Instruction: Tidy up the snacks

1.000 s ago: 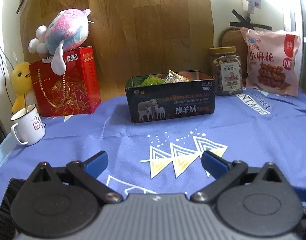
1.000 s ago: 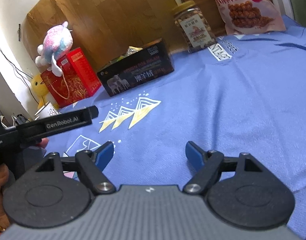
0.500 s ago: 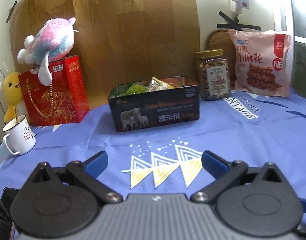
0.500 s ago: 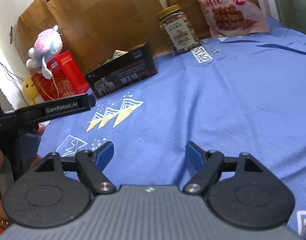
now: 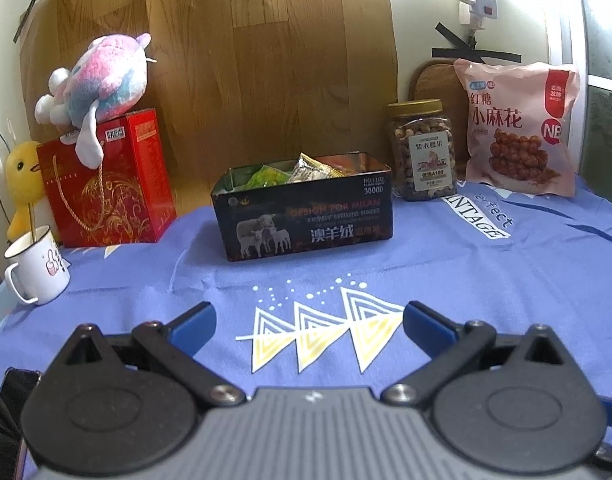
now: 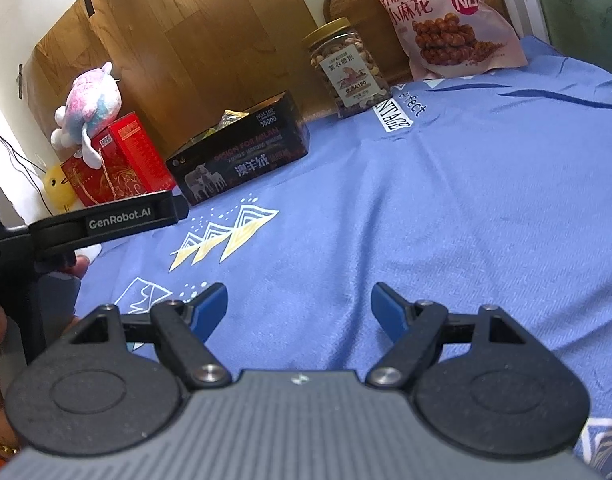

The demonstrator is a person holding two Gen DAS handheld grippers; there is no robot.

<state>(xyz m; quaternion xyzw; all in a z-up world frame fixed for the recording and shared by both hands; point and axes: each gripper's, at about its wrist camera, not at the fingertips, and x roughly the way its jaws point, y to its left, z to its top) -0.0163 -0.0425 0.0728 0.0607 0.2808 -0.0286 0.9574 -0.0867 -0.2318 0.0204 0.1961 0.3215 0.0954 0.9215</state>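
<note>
Left gripper pulled back from tin at 12 o'clock; right gripper swung right toward jar. Both jaws wide, empty; loose snacks already binned.

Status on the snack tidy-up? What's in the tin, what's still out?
Done: a few wrapped snacks already sit in the open black tin. In hand: nothing; left gripper and right gripper are both open and empty above the blue cloth. Left, probably: the nut jar and pink snack bag stand outside the tin by the wall.
</note>
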